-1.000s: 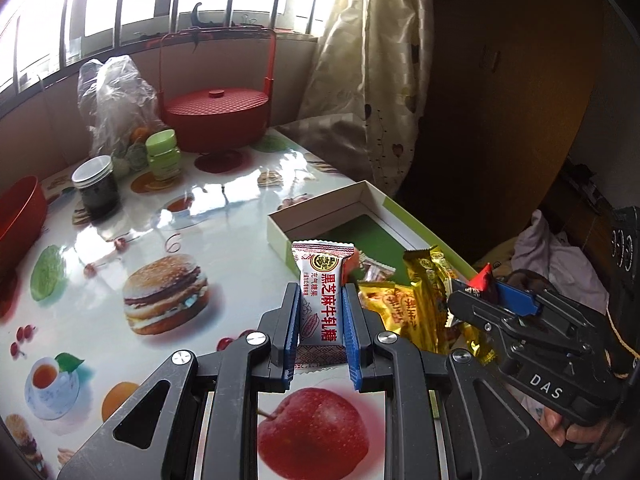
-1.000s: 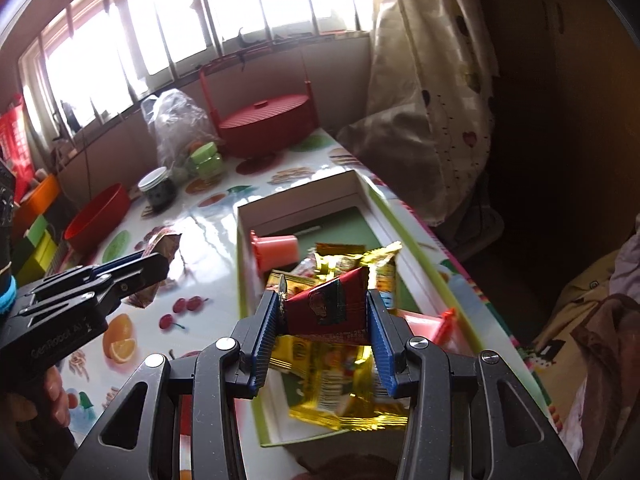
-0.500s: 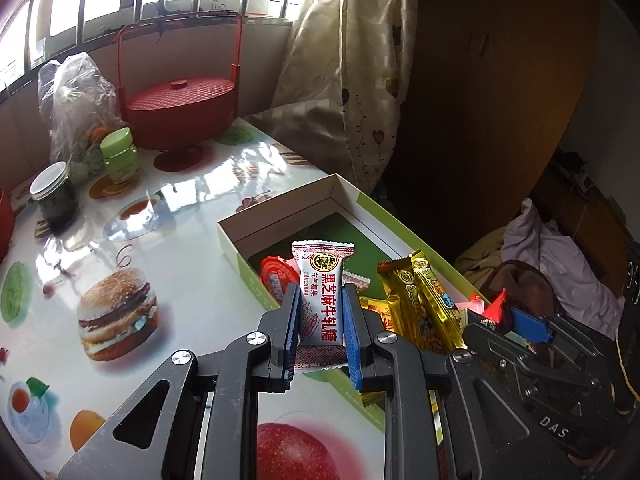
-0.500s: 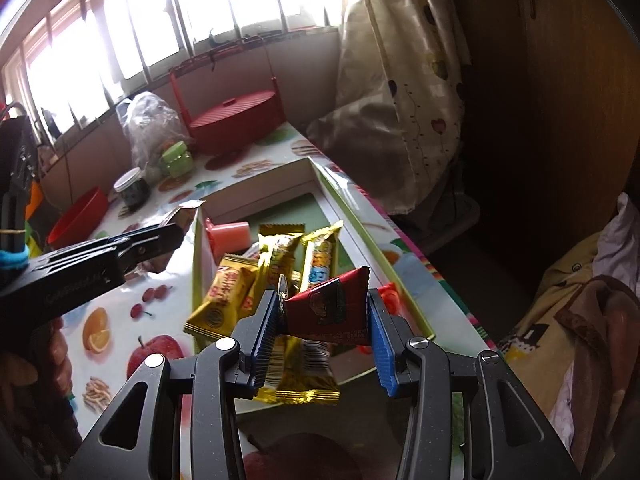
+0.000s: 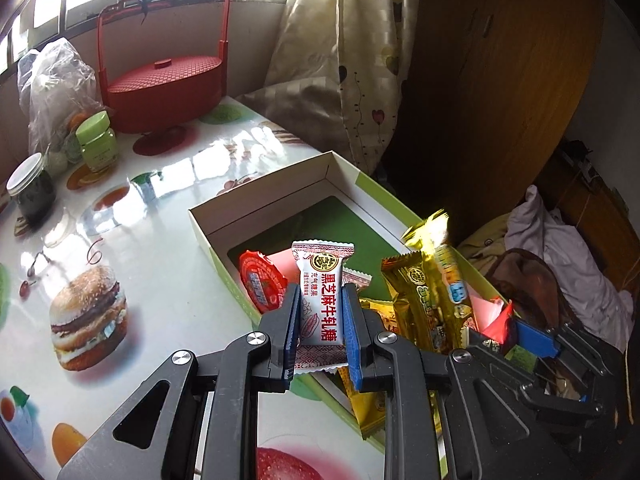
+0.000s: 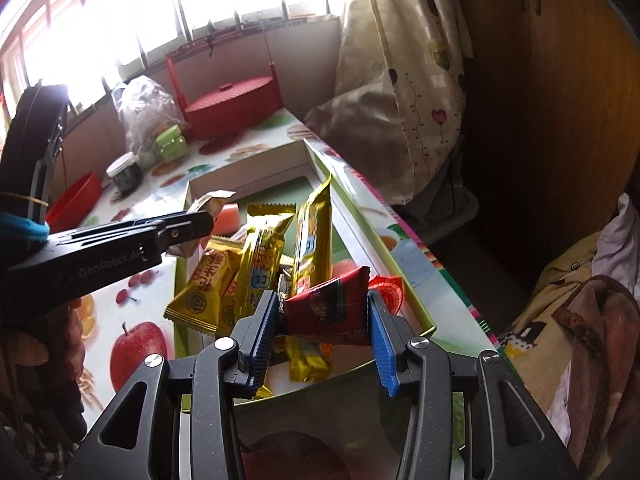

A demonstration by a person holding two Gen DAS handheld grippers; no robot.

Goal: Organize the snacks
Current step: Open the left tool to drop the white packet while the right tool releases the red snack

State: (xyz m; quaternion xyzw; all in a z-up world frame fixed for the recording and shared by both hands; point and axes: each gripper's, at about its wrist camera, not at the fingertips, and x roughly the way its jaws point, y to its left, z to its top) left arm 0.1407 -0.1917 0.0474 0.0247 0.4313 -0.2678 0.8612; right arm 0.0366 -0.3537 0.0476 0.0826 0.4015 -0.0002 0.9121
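My left gripper [image 5: 320, 320] is shut on a white candy packet with red Chinese lettering [image 5: 322, 304], held over the near left part of the open green-and-white box [image 5: 260, 204]. My right gripper [image 6: 324, 320] is shut on a dark red snack packet [image 6: 328, 308], held above the box's [image 6: 360, 240] near end. Several gold snack bars [image 6: 260, 256] and a red jelly cup [image 5: 260, 280] lie in the box. The left gripper also shows in the right wrist view [image 6: 188, 228], and the right gripper shows in the left wrist view [image 5: 520, 328].
On the fruit-print table [image 5: 160, 280] stand a red lidded basket [image 5: 164, 88], a green jar [image 5: 96, 140], a dark jar [image 5: 30, 192] and a plastic bag [image 5: 56, 80]. A red bowl [image 6: 76, 200] sits far left. Curtain [image 5: 332, 60] and clothes [image 5: 560, 248] lie right of the table.
Both grippers have moved over the box with their packets still held. The box and the gold bars now lie closer under them.
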